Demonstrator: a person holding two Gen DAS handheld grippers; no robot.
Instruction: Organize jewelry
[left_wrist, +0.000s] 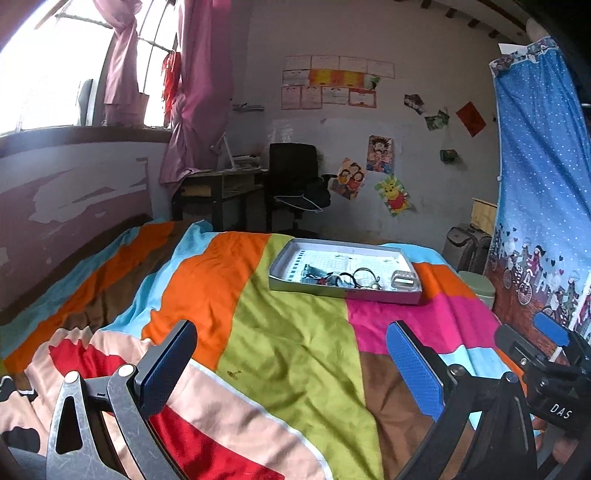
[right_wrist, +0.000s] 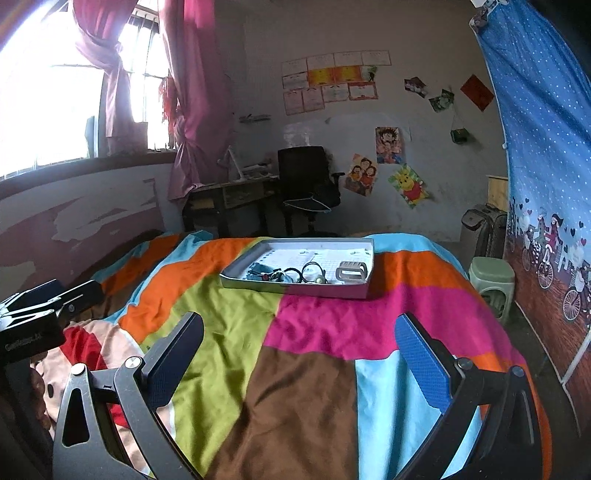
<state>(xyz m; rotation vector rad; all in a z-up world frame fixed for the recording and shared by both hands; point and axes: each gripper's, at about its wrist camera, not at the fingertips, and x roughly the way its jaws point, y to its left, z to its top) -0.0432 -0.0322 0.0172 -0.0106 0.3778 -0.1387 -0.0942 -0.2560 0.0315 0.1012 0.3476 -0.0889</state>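
Bright window, pink curtains, desk, postered wall

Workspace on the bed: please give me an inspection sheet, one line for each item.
Surface: striped bedspread, wrinkled.
Job's things: grey tray holding tangled black cords, a pale bead and a grey clip.
Clutter: nothing seen outside the tray.
Grippers: left gripper and right gripper both open, empty, short of the tray.
Cables: nothing seen.
Surroundings: desk, black chair, blue curtain, green stool.
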